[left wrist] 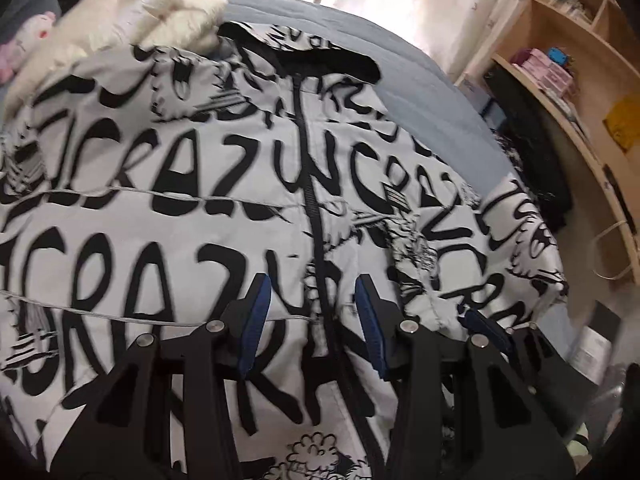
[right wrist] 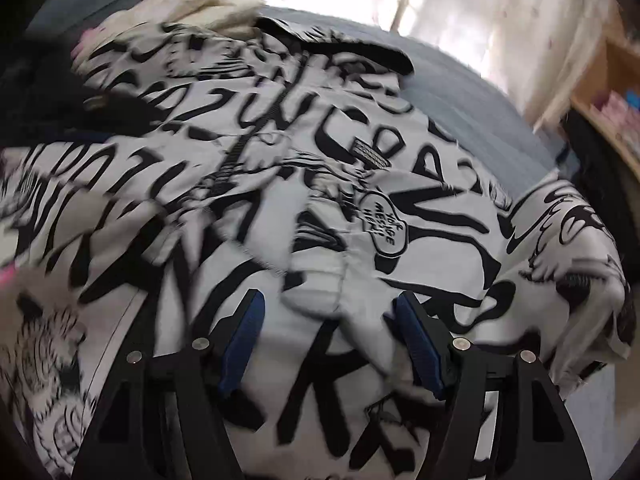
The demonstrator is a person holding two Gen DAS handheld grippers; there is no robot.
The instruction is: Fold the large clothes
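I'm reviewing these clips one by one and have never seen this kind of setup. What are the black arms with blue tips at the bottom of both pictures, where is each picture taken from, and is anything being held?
There is no robot here. A person holds a two-finger gripper in each hand, and each gripper carries a wide-angle camera looking forward along its fingers. One picture is from the left gripper, the other from the right gripper. The blue strips are the grip pads.

Both look down on a white padded jacket printed with black lettering, its black zipper closed, spread on a blue-grey bed. A cream garment lies beyond its collar, and wooden shelves stand to the side.

Nothing is held: both pairs of jaws stand apart above the fabric. The right view is blurred.
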